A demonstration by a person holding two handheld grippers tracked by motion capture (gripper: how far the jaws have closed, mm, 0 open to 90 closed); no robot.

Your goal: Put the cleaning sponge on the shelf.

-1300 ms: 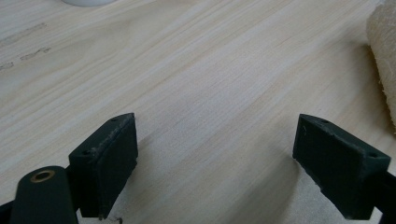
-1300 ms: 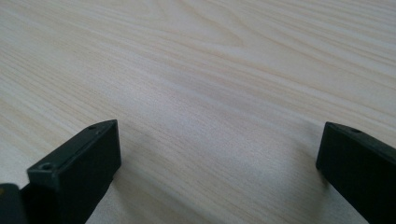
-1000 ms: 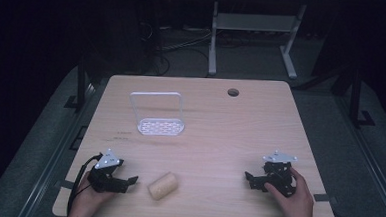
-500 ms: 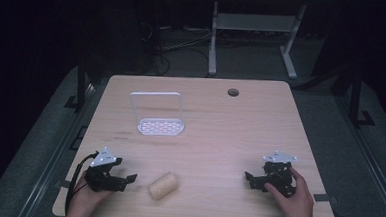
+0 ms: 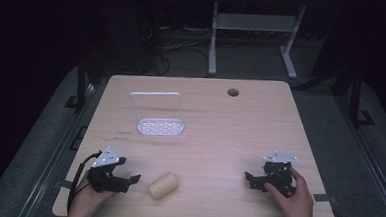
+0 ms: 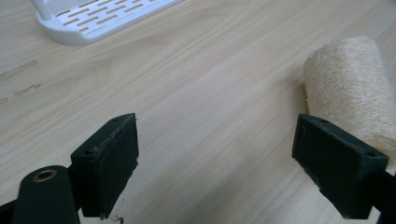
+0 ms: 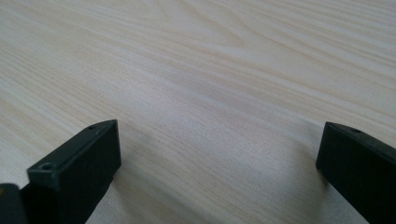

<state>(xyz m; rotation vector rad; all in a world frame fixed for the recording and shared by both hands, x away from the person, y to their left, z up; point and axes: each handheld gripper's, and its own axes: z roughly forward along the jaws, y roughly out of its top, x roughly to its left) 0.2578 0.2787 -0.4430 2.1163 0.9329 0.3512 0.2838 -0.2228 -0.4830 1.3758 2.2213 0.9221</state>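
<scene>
A tan loofah roll (image 5: 164, 185) lies on the wooden table (image 5: 215, 124) near its front edge. My left gripper (image 5: 129, 180) rests on the table just left of it, open, jaws pointing toward the roll. In the left gripper view the loofah roll (image 6: 348, 88) sits beyond the right jaw, apart from it, and nothing lies between the jaws of the left gripper (image 6: 224, 158). My right gripper (image 5: 250, 179) rests at the front right in a hand, open. The right gripper (image 7: 219, 163) has bare wood between its jaws.
A white slotted tray with an upright wire handle (image 5: 159, 126) stands at the back left of the table; its corner (image 6: 93, 18) shows in the left gripper view. A round cable hole (image 5: 233, 92) is near the far edge. Dark floor and a white frame lie beyond.
The left gripper has shifted a little toward the front left. The right gripper and the loofah roll have stayed put.
</scene>
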